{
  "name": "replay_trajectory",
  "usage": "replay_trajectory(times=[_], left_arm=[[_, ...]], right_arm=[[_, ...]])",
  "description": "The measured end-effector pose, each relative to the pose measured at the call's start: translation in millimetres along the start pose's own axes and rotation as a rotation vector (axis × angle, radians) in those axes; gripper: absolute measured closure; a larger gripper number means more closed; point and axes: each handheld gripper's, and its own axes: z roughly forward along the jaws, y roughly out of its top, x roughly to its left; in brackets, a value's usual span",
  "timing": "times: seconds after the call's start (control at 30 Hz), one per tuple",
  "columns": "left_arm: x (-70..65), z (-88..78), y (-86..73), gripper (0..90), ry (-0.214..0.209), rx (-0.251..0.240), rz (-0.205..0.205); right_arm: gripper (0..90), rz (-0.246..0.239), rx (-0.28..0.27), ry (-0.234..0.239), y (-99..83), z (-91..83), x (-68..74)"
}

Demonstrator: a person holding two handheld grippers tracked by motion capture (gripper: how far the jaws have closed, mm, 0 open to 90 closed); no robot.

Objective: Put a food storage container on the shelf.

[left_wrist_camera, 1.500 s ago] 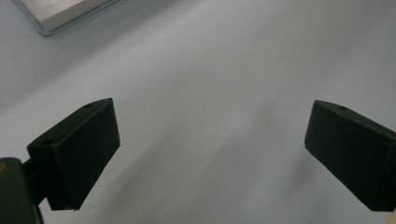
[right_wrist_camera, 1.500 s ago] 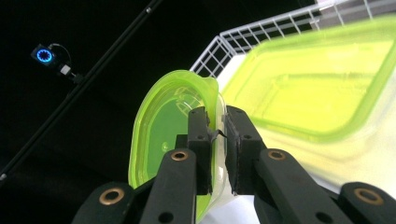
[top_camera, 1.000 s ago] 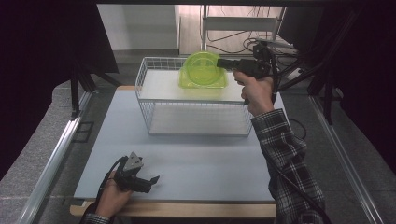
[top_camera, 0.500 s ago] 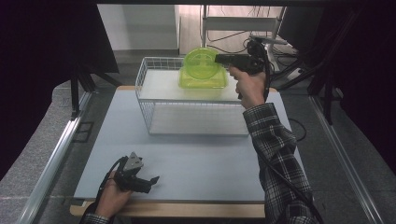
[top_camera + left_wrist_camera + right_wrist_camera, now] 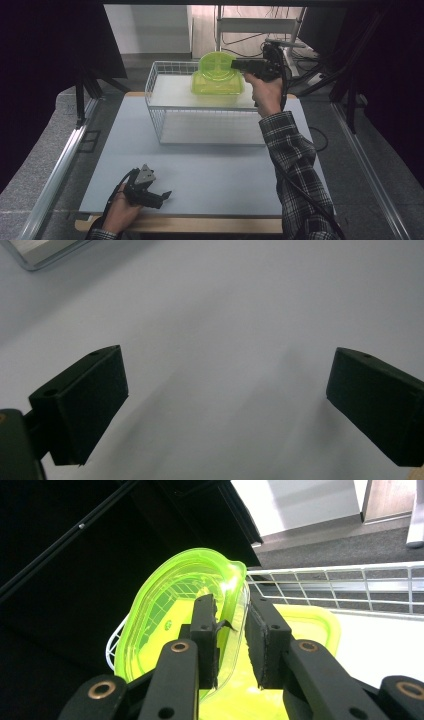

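Note:
A translucent green round bowl (image 5: 216, 64) stands on its edge in the white wire basket (image 5: 165, 131), leaning over a green square container (image 5: 218, 86). My right gripper (image 5: 235, 64) reaches in from the right at the bowl's rim. In the right gripper view the bowl (image 5: 165, 605) has its rim between the jaws of that gripper (image 5: 232, 630). Those jaws have just been opening, and a gap shows between the rim and the right pad (image 5: 262, 645). My left gripper (image 5: 165, 195) lies on the table at the front left, open. In the left gripper view nothing is between its fingertips (image 5: 225, 400).
The basket stands at the back middle of the pale grey table mat (image 5: 215, 175). A metal rail (image 5: 60, 165) runs along the left side. Black stands and cables (image 5: 325, 65) crowd the back right, behind the right hand.
The right hand has risen slightly with the green bowl, which now stands more upright above the container. The right jaws have spread a little. The left gripper has stayed put.

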Motion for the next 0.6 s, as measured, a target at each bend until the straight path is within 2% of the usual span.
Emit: replay_trajectory(times=[0.3,0.43,0.6], left_arm=[[2.2,-3.1,0.3,3.0,0.002,-0.021,-0.026],[1.8,-2.9,0.3,3.0,0.002,-0.019,-0.024],[2.5,-3.8,0.4,3.0,0.006,-0.023,-0.024]], right_arm=[[66.0,-0.006,0.002,-0.029,-0.2,1.9,-2.7],[62.4,-0.006,0.008,-0.027,0.3,1.4,-3.7],[53.2,-0.014,0.001,-0.017,1.3,-2.3,-3.4]])
